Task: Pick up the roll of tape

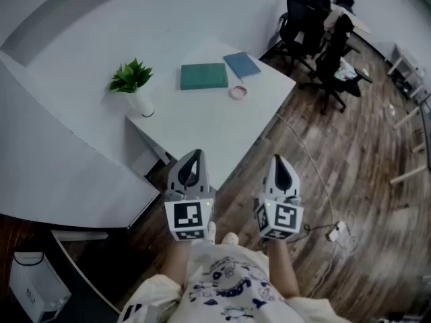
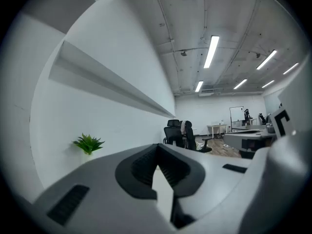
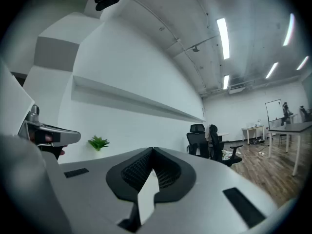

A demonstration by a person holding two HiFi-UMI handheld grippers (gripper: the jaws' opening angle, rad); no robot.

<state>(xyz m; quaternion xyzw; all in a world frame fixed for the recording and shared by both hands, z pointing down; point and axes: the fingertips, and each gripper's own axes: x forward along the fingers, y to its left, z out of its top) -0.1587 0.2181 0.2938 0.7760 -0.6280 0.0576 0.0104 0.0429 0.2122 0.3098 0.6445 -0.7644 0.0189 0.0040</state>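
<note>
The roll of tape (image 1: 238, 91) is a small pinkish ring lying flat on the white table (image 1: 202, 123), near the table's right edge and just in front of the two books. My left gripper (image 1: 195, 156) and right gripper (image 1: 278, 161) are held side by side close to the person's body, short of the table's near corner and well away from the tape. Both point level toward the table. Each has its jaws shut tip to tip with nothing between them, as the left gripper (image 2: 157, 146) and right gripper (image 3: 152, 150) views show. Neither gripper view shows the tape.
On the table lie a teal book (image 1: 203, 76) and a blue book (image 1: 242, 64), with a potted plant (image 1: 133, 83) at its left end. Black office chairs (image 1: 316, 25) stand at the back right. A power strip and cable (image 1: 335, 231) lie on the wooden floor.
</note>
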